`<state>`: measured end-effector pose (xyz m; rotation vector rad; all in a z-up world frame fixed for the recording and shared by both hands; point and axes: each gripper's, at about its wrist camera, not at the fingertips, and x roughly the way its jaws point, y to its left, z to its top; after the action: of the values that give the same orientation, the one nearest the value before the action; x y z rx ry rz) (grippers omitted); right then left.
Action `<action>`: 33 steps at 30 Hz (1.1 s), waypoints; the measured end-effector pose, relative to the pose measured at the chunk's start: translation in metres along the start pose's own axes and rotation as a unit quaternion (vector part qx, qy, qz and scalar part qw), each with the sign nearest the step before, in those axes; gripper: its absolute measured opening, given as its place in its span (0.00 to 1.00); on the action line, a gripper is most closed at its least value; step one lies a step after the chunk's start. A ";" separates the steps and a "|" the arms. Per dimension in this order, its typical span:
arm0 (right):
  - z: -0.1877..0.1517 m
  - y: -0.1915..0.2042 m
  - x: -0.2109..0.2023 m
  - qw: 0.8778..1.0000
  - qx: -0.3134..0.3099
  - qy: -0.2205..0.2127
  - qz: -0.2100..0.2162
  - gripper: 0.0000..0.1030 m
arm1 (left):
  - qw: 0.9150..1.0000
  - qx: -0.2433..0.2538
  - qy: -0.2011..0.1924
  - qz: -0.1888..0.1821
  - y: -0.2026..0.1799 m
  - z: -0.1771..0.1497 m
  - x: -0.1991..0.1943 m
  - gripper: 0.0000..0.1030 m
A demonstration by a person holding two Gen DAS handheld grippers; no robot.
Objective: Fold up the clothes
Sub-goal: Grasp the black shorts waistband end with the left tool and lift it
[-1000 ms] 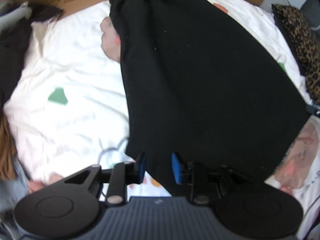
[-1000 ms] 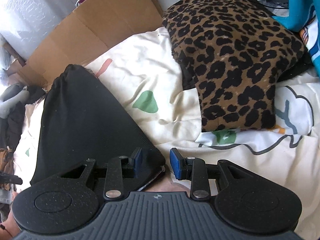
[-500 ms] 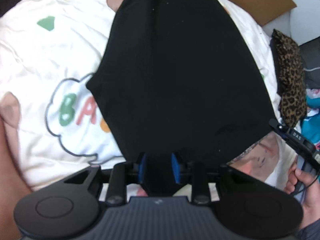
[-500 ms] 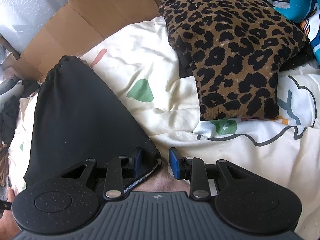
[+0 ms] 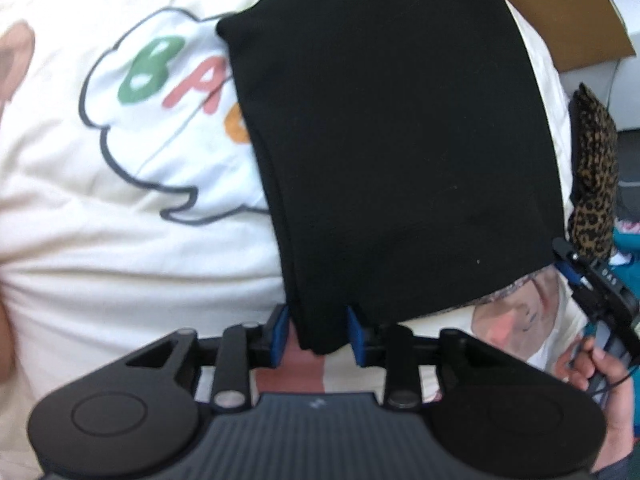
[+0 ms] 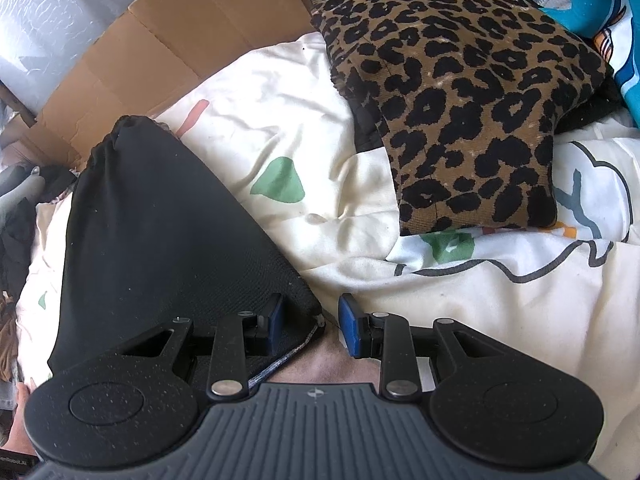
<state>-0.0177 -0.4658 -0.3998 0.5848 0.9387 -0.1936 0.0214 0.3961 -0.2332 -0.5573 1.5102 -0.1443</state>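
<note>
Black garment [image 5: 400, 152]: one piece, knit, lying spread on a cream printed bedsheet [image 5: 120, 260], its near hem toward both grippers and its gathered far end close to a flattened cardboard sheet [image 6: 180, 40]. Left gripper [image 5: 318, 334]: jaws partly open, blue pads standing either side of the garment's near corner; the cloth sits between them, but whether they pinch it cannot be told, as a gap shows on each side. Right gripper [image 6: 310, 322]: jaws open wide, the opposite hem corner lying against the inner pad, nothing clamped. Risks, as judged: if either gripper lifts before closing fully, the corner will likely slip out and the hem sag unevenly, giving a crooked fold; a closing pad may also catch the sheet beneath along with the cloth, since both are soft and lie in contact, and so drag the bedding up. The right corner sits off-centre toward one pad, so a grip there may take only the thin edge. Leopard-print cushion [image 6: 460, 92]: resting on the sheet, well apart from the garment, no obstruction expected. Containers: none visible in use; the cardboard lies flat and holds nothing that can be seen. Dark clothing heap [image 6: 20, 220] at the far edge, contents indistinct.
</note>
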 end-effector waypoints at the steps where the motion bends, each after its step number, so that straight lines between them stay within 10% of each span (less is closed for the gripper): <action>1: 0.000 0.000 0.000 1.000 -0.001 0.000 0.000 0.35 | 1.000 -0.003 -0.002 -0.006 0.004 -0.001 0.001 0.36; 13: -0.001 0.001 0.001 1.000 -0.006 0.001 -0.001 0.35 | 0.992 0.072 -0.065 -0.078 0.029 -0.025 -0.007 0.50; 17: -0.001 0.003 0.002 1.000 -0.015 0.004 -0.005 0.35 | 0.990 0.016 -0.068 -0.125 0.057 0.032 -0.018 0.49; 24: -0.001 0.005 0.002 1.000 -0.015 0.005 -0.007 0.36 | 0.987 -0.002 -0.061 -0.151 0.061 0.030 -0.035 0.35; 33: 0.000 0.001 0.002 1.000 -0.009 0.005 -0.001 0.36 | 0.981 -0.040 -0.055 -0.182 0.022 0.050 0.001 0.39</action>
<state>-0.0162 -0.4650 -0.4014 0.5682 0.9490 -0.1832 0.0649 0.4273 -0.2452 -0.8898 1.2994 -0.3307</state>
